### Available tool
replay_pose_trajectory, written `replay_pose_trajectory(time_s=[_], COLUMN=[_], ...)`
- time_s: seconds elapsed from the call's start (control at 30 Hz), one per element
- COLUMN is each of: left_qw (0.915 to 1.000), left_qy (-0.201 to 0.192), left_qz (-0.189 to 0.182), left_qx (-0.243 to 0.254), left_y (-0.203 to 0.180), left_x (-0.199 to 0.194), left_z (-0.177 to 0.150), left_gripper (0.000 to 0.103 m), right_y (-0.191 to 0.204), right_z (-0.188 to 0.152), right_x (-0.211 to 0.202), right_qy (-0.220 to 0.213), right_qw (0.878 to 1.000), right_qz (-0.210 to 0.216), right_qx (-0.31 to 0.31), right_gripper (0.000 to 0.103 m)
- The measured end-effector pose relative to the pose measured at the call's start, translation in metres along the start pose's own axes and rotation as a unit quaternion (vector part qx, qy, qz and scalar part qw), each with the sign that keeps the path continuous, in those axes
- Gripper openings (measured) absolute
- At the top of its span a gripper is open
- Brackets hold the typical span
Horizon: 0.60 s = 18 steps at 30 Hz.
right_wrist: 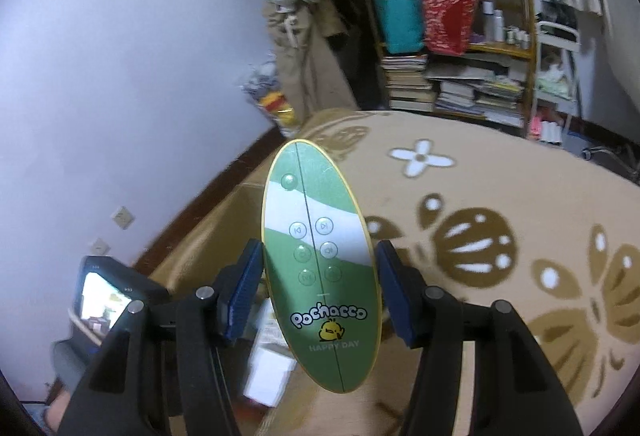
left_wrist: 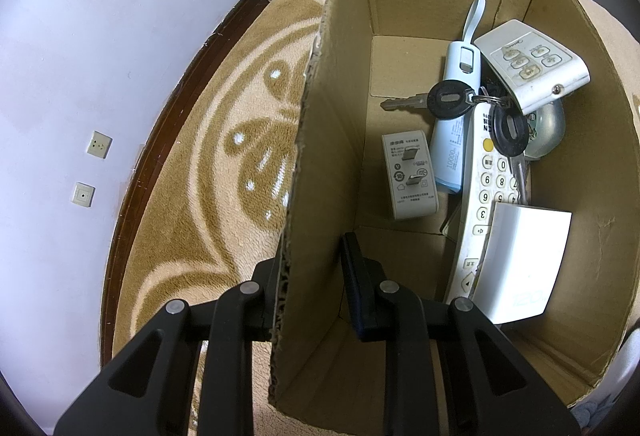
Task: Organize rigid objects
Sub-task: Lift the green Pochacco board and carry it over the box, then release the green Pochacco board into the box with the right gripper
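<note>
Showing: two hand-held tools at work over a patterned blanket (right_wrist: pixel 500 171)
Left tool (left_wrist: pixel 310 276): jaws narrow, clamped on the near wall of the cardboard box (left_wrist: pixel 304 163), one finger outside and one inside
Right tool (right_wrist: pixel 316 288): jaws part-way apart, both blue pads (right_wrist: pixel 244 288) pressing the edges of an oval green remote (right_wrist: pixel 316 256), which is held clear of the blanket with its button face toward the camera
Green remote markings: playback buttons, the word "Pochacco", a yellow chick, "HAPPY DAY"
Box contents, left view: a grey plug adapter (left_wrist: pixel 410 175) lying flat on the floor of the box; a pale blue power bank (left_wrist: pixel 456 131) with a strap; a long white remote (left_wrist: pixel 484 195) with number keys; two black-headed keys (left_wrist: pixel 448 99) on a ring, resting across the power bank and the white remote; a small white remote (left_wrist: pixel 532 63) tilted against the far right wall; a white block (left_wrist: pixel 524 260) leaning over the long remote's near end
Box position: open-topped, standing on the blanket, near a pale wall (left_wrist: pixel 80 75) with two sockets
Background, right view: a wooden shelf (right_wrist: pixel 460 47) stacked with books and bags
</note>
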<state>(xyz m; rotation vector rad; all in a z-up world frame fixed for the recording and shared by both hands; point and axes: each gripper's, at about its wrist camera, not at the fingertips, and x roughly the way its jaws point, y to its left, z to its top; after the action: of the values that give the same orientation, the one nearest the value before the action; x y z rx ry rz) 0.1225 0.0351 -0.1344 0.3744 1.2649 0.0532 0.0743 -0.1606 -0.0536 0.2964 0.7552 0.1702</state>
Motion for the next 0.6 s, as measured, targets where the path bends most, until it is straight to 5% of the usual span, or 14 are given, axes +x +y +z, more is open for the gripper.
replay_pose_trajectory(time_s=[0.6], left_qw=[1.0], left_qy=[0.0], left_qz=[0.0], left_qx=[-0.001], left_y=[0.0], left_x=[0.0], left_z=[0.0], left_gripper=[0.023], right_y=[0.003], right_z=[-0.022], right_x=[0.034], right_qy=[0.041], right_qw=[0.997], right_qz=[0.047], right_qx=[0.053], right_gripper=[0.061])
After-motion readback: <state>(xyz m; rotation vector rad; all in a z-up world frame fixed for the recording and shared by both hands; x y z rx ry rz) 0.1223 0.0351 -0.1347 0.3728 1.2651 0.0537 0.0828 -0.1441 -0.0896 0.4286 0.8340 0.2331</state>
